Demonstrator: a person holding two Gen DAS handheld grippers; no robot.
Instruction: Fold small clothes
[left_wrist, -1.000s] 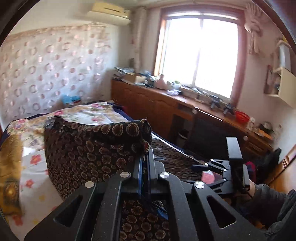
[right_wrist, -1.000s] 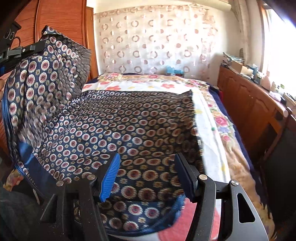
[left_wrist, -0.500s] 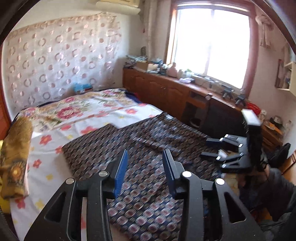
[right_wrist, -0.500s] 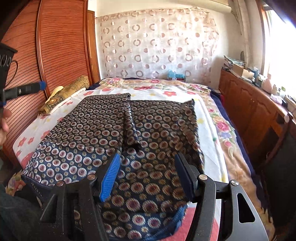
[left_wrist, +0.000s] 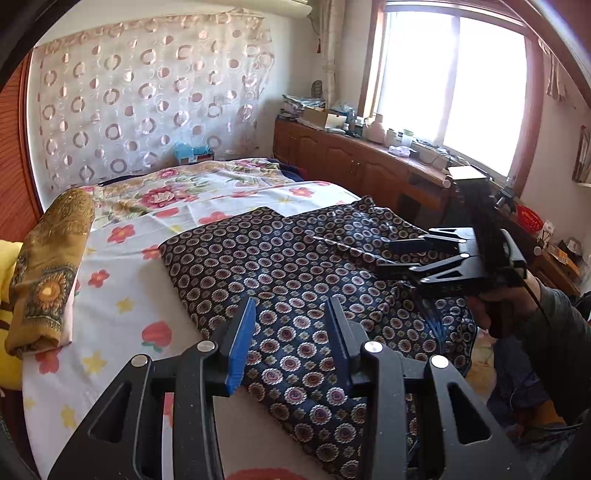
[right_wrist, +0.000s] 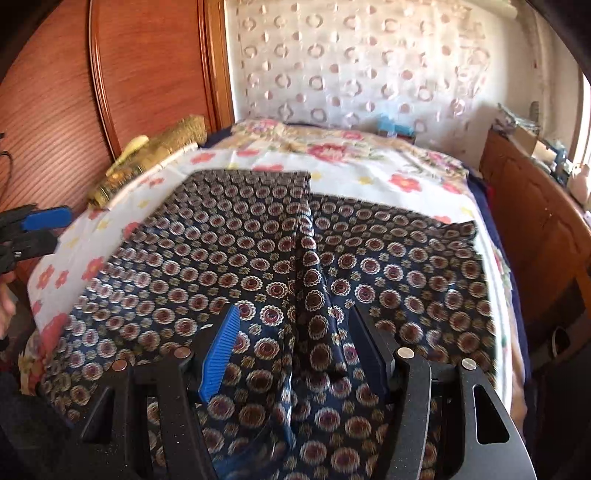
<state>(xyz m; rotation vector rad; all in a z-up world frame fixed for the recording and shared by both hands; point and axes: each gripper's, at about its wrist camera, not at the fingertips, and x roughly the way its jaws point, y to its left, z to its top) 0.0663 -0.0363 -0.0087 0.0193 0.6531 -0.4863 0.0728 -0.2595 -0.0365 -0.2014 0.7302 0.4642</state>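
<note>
Dark navy shorts with a round medallion print (left_wrist: 295, 266) lie spread flat on the bed, legs pointing away; they also fill the right wrist view (right_wrist: 258, 258), with a raised crease down the middle. My left gripper (left_wrist: 291, 328) is open and empty, just above the near left part of the shorts. My right gripper (right_wrist: 295, 332) is open and empty, low over the waist end, straddling the crease. It shows in the left wrist view (left_wrist: 399, 258) at the right, and the left gripper shows in the right wrist view (right_wrist: 40, 229) at the left edge.
The bed has a white floral sheet (left_wrist: 122, 295). A folded gold patterned cloth (left_wrist: 48, 266) lies along its left side beside a wooden headboard (right_wrist: 110, 81). A wooden cabinet (left_wrist: 369, 162) with clutter runs under the window on the right. A patterned curtain (left_wrist: 147, 103) hangs behind.
A second ago my left gripper was shut on the shorts and held them up. It has let go and opened; the shorts now lie flat. My right gripper moved lower over the waist.
</note>
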